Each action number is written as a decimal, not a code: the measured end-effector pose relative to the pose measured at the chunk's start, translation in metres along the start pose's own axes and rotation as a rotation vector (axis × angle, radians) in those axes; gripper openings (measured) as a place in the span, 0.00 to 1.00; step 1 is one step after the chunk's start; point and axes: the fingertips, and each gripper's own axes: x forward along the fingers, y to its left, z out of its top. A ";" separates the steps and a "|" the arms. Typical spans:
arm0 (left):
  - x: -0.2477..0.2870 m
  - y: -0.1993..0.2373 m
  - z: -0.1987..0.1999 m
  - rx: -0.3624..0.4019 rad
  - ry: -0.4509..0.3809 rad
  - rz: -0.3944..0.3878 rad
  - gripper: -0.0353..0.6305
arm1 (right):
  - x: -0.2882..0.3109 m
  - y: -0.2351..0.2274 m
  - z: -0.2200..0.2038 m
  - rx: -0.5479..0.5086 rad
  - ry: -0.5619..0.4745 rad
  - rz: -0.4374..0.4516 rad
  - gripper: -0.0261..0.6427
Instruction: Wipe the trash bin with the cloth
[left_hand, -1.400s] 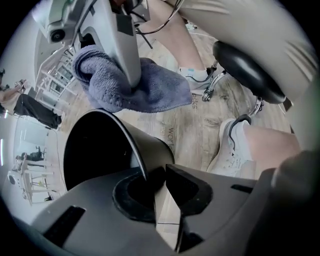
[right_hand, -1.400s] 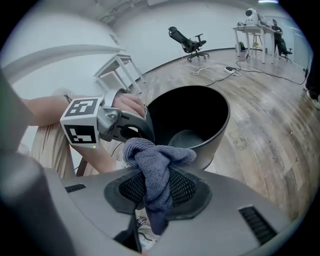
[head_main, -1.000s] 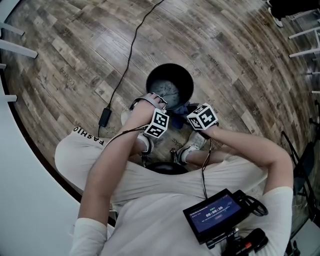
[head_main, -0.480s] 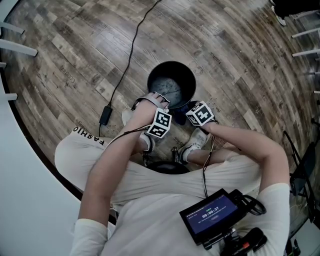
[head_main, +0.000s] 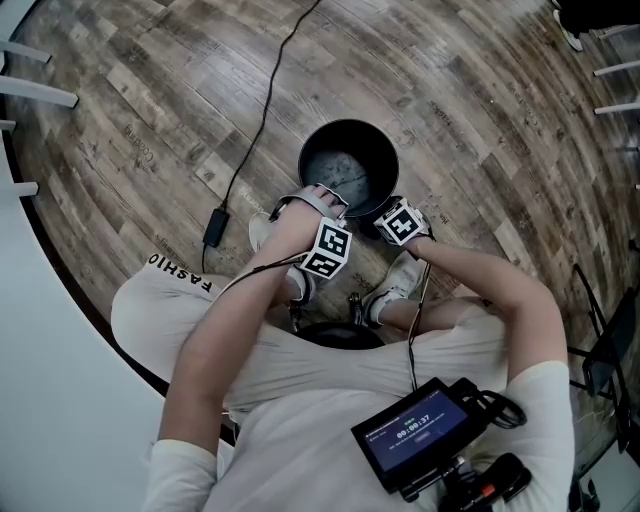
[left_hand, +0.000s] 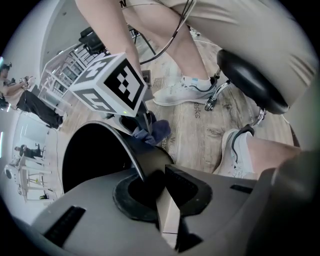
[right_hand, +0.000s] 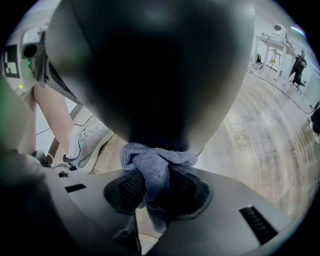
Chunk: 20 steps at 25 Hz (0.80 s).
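Note:
The black trash bin (head_main: 348, 165) stands on the wooden floor in front of the seated person's feet. My left gripper (left_hand: 155, 177) is shut on the bin's near rim (left_hand: 127, 145), which runs between its jaws; in the head view it sits at the rim's left side (head_main: 318, 200). My right gripper (right_hand: 155, 175) is shut on the blue-grey cloth (right_hand: 152, 162) and presses it against the bin's outer wall (right_hand: 150, 75). In the left gripper view the right gripper's marker cube (left_hand: 110, 82) hangs over the cloth (left_hand: 155, 131). Under that cube (head_main: 402, 222) the cloth is hidden in the head view.
A black cable with a power brick (head_main: 213, 228) runs across the floor left of the bin. White shoes (head_main: 400, 275) and a black stool seat (left_hand: 252, 82) sit close behind the grippers. A screen device (head_main: 415, 435) hangs at the person's chest.
My right gripper has slid down the bin's outer wall with the cloth, closer against the bin. The blue cloth shows less in the head view. My left gripper has kept its hold on the rim.

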 end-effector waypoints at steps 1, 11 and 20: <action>0.000 0.000 0.000 -0.001 -0.001 0.000 0.14 | 0.006 -0.002 -0.003 0.003 0.004 -0.001 0.20; 0.000 0.002 0.001 -0.004 -0.005 0.002 0.14 | 0.058 -0.021 -0.024 0.015 0.033 -0.066 0.20; 0.000 0.004 0.003 -0.018 -0.017 0.006 0.15 | 0.080 -0.031 -0.038 0.044 0.060 -0.100 0.20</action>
